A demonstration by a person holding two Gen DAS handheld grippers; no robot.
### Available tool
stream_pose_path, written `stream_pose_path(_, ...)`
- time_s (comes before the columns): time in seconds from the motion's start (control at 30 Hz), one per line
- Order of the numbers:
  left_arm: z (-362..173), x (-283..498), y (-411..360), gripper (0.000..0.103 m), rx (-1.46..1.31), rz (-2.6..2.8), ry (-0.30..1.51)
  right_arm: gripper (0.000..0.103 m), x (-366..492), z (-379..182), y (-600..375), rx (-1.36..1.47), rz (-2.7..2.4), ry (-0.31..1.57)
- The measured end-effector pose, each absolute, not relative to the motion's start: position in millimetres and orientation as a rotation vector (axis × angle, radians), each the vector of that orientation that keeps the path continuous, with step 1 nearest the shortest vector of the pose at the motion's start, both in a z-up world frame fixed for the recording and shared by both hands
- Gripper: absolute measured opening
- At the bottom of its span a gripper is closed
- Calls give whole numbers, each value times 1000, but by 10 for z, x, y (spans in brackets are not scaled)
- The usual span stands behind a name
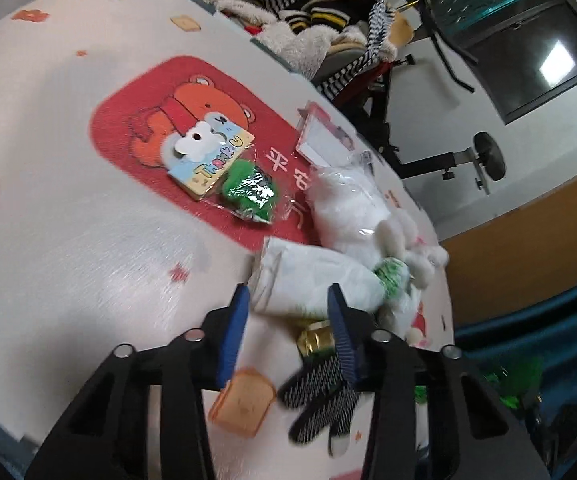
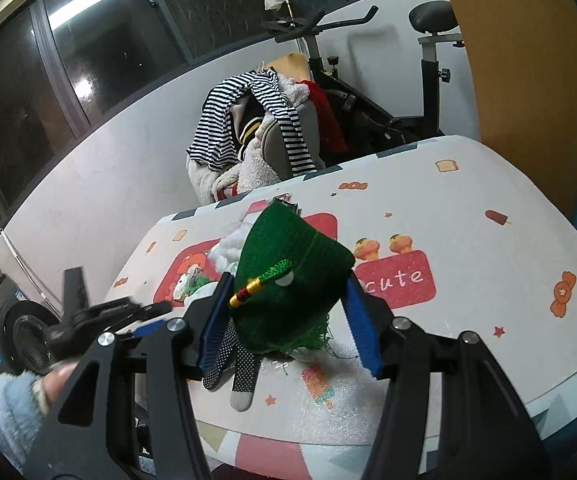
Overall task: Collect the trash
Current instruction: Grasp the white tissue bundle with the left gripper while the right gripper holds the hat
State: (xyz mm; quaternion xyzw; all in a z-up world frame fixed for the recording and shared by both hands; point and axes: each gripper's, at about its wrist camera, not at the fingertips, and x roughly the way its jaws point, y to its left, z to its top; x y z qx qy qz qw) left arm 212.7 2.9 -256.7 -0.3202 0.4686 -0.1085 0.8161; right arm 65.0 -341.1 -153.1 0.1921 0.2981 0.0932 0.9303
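My right gripper [image 2: 286, 300] is shut on a green mesh bag [image 2: 288, 248] with a gold and red tie, held above the table. A black glove with white dots [image 2: 240, 368] shows just below it. In the left wrist view my left gripper [image 1: 288, 300] has its blue fingers [image 1: 234, 332] apart over a white paper packet [image 1: 312, 276], which is wider than the gap. The pads do not press on it. Nearby lie a gold wrapper [image 1: 316, 338], the dotted glove [image 1: 320, 396], a clear bag of white fluff [image 1: 348, 208], a green foil packet [image 1: 250, 194] and a "Thank U" card [image 1: 212, 160].
The table [image 1: 68, 240] has a white patterned cloth with a red bear mat [image 1: 136, 92]. Behind it stand a chair heaped with striped clothes [image 2: 248, 120] and an exercise bike [image 2: 428, 80]. A hand in a light blue sleeve [image 2: 4, 404] holds the left gripper [image 2: 100, 316].
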Motion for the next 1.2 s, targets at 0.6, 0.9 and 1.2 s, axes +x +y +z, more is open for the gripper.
stream_pose_path(0.6,-2119,2205,15,7,-588,-317,892,55,543,-1438,-3566,376,162,581)
stream_pose_path(0.9,-793,1873,5,4,-356,-439,615,55,472,-1222,-3570,376,180,531)
stream_pose_path(1.2,-403,1435,41,2,-286,-506,571,55,333,-1014,-3481,347,212,505)
